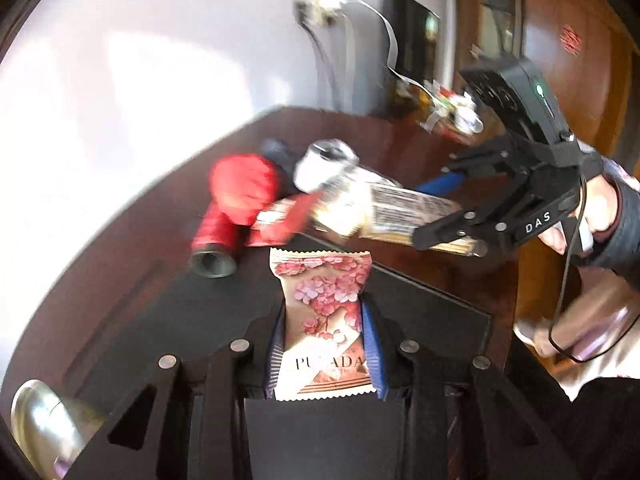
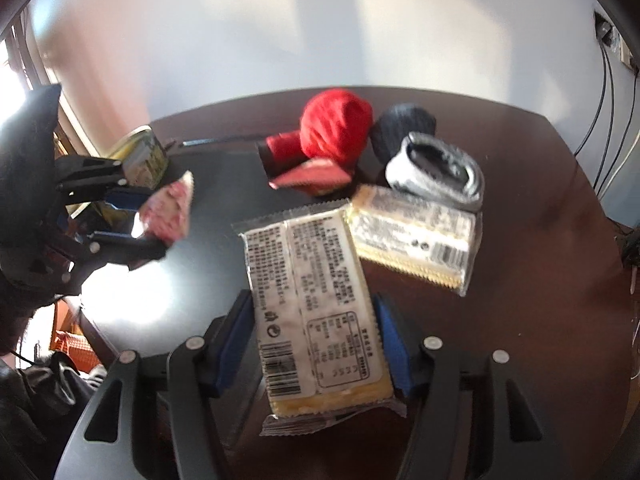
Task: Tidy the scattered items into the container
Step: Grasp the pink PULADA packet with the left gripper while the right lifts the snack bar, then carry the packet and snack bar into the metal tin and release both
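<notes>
Grippers in both my hands carry snacks above a dark table (image 2: pixel 540 184): my left gripper (image 1: pixel 326 344) pinches a pink flowered packet (image 1: pixel 322 320), my right gripper (image 2: pixel 316 344) clamps a cracker pack (image 2: pixel 312 312). Beyond lie another cracker pack (image 2: pixel 416 236), a red sock (image 2: pixel 336 128) and a grey sock (image 2: pixel 436 172).

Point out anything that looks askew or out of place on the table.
The loose items sit in a jumbled heap at the table's far side: a red yarn spool lies tipped on its side, rolled socks lean against it, and a cracker pack lies crooked beside them.
</notes>
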A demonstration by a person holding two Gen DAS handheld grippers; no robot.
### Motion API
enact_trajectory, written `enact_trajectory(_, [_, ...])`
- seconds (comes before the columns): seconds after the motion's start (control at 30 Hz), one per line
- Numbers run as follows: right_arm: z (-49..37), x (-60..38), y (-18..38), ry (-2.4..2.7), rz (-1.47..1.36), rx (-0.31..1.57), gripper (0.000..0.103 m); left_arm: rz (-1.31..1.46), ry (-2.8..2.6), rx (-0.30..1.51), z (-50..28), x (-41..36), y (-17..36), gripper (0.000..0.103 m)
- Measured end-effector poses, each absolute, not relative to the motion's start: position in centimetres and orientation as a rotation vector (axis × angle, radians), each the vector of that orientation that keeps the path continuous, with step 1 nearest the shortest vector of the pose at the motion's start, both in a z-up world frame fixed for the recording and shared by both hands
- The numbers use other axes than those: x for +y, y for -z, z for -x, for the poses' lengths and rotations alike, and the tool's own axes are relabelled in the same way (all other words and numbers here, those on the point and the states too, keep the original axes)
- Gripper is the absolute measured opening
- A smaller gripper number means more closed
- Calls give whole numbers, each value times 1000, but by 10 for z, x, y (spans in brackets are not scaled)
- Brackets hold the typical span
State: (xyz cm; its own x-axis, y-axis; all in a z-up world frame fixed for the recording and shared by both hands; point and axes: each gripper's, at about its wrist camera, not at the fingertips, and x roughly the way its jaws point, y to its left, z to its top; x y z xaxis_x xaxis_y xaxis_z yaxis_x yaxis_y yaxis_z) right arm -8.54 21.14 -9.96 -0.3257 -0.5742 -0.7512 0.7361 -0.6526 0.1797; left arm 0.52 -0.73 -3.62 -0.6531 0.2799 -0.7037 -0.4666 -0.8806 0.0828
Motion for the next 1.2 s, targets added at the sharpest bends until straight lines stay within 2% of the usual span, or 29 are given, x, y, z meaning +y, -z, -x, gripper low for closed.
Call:
enact_trajectory(0.17, [77,166,68,2005,-949,226,61,970,-2747,313,-43,-80,-4,37])
enact_trajectory(0.33, [61,88,39,1901,-838,244,61,1028,-3001,247,-80,-175,-20,37])
enact_trajectory(0.6, [44,-69,17,1744,-787,280,61,1185,-3144,79,-74,-259,12,37])
enact_trajectory(0.8, [31,-158,43,1720,-819,410,61,1307,-3139,16,-41,-298,36,37])
enact_trajectory(1.0, [35,-197,72,1704,-878,449,61,1416,-3119,-41,-13,-322,63,38])
enact_trajectory(1.1, [45,-203,80,1712,-910,407,63,1434,-3106,-44,-8,-321,69,45])
enact_trajectory(1.13, [47,-202,81,1717,-914,386,63,1439,-3109,-44,-10,-322,69,55])
enact_trajectory(1.2, [50,-200,81,1725,-913,350,66,1434,-3134,-33,-23,-327,64,68])
